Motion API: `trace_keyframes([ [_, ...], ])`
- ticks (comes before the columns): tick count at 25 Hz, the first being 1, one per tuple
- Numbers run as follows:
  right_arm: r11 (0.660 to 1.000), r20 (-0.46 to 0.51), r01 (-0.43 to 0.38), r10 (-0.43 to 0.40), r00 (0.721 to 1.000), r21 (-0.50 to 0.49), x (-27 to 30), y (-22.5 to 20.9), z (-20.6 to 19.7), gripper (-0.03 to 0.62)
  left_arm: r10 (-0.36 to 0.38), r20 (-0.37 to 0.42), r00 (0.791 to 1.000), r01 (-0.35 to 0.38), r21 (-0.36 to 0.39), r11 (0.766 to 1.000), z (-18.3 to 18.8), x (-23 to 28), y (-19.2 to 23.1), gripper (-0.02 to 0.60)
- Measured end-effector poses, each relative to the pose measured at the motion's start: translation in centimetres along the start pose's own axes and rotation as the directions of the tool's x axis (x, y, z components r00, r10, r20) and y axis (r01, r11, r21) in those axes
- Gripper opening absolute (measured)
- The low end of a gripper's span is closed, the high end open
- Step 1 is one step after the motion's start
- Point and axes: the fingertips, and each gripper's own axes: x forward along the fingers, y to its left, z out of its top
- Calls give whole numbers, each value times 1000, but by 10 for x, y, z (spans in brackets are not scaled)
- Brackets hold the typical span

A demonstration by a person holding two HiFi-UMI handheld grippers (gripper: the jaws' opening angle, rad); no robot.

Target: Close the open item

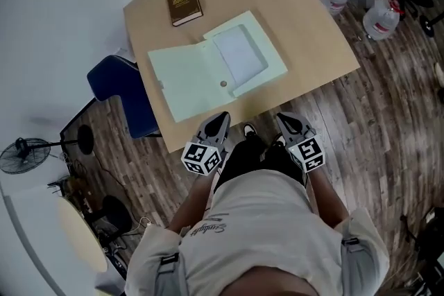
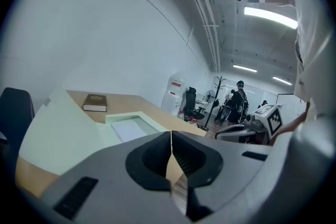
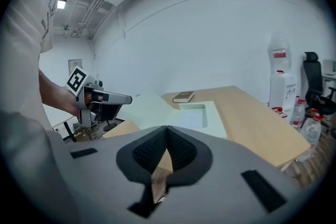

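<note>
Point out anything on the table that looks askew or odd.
Only the folder: it lies open, its cover spread out to the left, and it sits skew to the edges of the table. The book is shut, and nothing looks spilled or damaged.

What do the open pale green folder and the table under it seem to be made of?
The open folder looks like matte plastic or coated card: stiff, flat, evenly pale green panels. The table is likely wood-look laminate: smooth, uniform light tan top, no grain visible.
</note>
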Motion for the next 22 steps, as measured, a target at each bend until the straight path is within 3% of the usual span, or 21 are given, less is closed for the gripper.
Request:
trace_keyframes([
  [4,998,-27,-55,54,998,-42,35,7,9,-9,14,12,1000,-13,-22,1000,-2,3,27,17],
  [8,996,-61,-57,53,997,-63,69,3,25,-9,2,51,999,1,-52,999,7,11,51,17],
  [14,977,-54,-111,103,993,-181,120,3,86,-11,-23,130,991,35,-97,995,46,27,82,17],
  [18,980,-67,-109,99,993,-166,146,-2,94,-11,-42,175,984,59,-92,994,71,26,93,17],
  [22,977,-83,-140,128,988,-159,175,5,100,-9,5,210,978,16,-98,995,91,6,118,17],
])
